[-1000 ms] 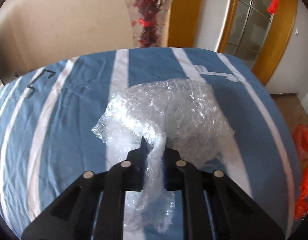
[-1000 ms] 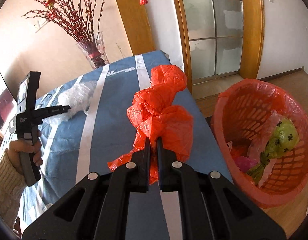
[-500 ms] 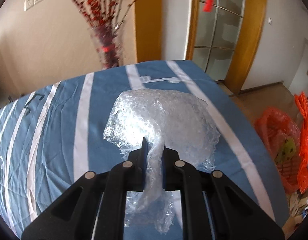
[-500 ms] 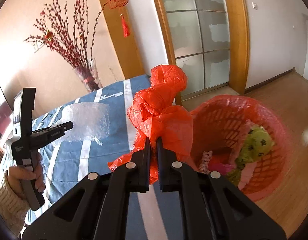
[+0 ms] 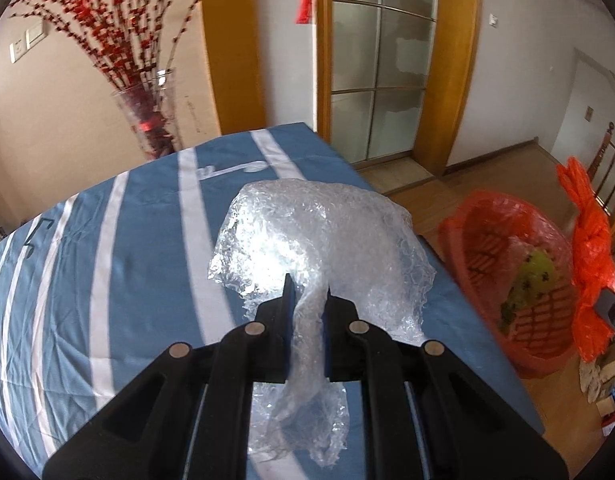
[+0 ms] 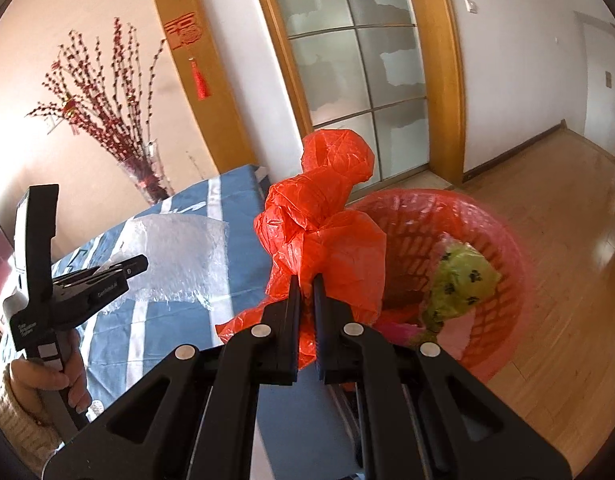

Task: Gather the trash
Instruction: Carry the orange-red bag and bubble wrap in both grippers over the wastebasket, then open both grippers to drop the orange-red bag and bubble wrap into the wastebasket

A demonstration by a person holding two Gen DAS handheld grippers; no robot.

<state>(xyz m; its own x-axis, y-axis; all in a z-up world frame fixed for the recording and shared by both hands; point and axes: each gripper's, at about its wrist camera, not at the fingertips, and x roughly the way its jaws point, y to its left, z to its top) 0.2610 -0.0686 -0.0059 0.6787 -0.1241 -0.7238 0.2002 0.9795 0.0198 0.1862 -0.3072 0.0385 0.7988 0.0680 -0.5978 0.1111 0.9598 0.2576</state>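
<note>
i'm on the carry step: my left gripper (image 5: 307, 294) is clamped on the bubble wrap (image 5: 323, 240) above the striped table (image 5: 107, 260), and my right gripper (image 6: 304, 286) is pinched on the red bag (image 6: 327, 232) by the basket (image 6: 503, 256). next, i judge, both go over the basket and let go. the basket's bottom is hidden.

The clear bubble-wrap sheet (image 5: 323, 240) is glossy plastic, crinkled and catching bright glare. The orange-red plastic bag (image 6: 323, 236) is thin, creased film with a soft sheen. A blue cloth with white stripes (image 5: 139, 248) covers the tabletop, matt and lightly wrinkled. The round red plastic basket (image 6: 503, 248) has a perforated lattice wall. Both black grippers look matt, with small metal pins. The wooden floor (image 6: 567, 216) is smooth and shiny.
</note>
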